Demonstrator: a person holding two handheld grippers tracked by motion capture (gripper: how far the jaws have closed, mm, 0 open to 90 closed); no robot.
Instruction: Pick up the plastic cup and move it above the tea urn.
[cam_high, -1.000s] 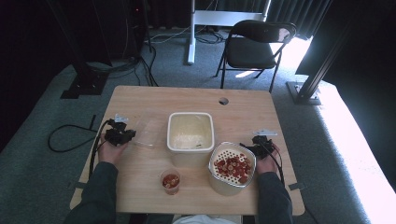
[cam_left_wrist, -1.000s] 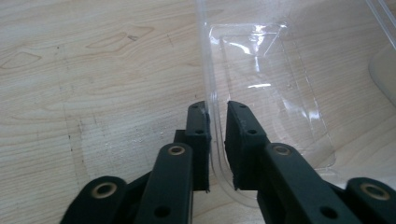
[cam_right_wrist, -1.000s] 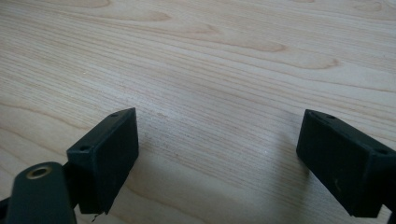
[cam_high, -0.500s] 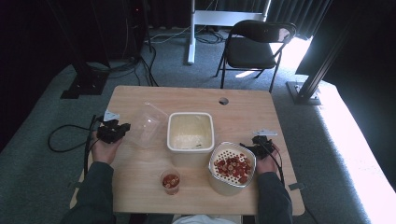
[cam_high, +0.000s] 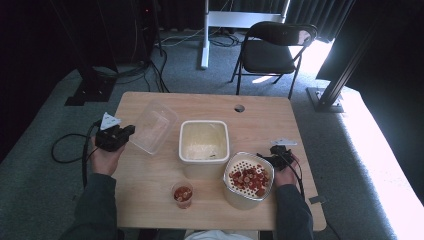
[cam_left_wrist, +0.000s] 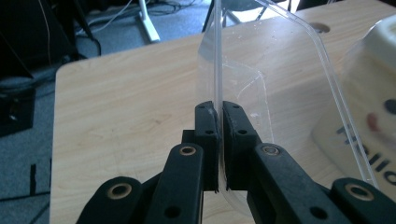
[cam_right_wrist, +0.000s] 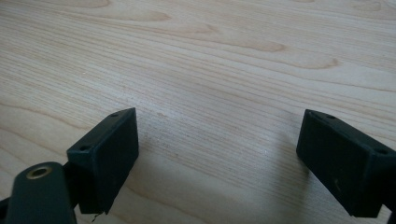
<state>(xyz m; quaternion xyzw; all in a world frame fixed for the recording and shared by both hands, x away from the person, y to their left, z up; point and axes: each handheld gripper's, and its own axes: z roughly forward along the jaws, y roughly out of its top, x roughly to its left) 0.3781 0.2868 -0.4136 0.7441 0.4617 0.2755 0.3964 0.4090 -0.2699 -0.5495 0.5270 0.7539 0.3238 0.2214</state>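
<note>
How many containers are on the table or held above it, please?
4: a clear plastic tub gripped by the left tongs, a square white bin at the centre, a perforated basket of red pieces at the right, a small cup in front.

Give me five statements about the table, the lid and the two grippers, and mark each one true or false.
1. The left gripper is clamped on the edge of the clear plastic lid. True.
2. The right gripper holds the white strainer. False: its jaws stand wide apart over bare table, with nothing between them.
3. The square white container has the lid on it. False: it is open, and the lid is held beside it.
4. The white strainer holds red pieces. True.
5. The small cup stands on the far edge of the table. False: it stands near the person's edge.
</note>
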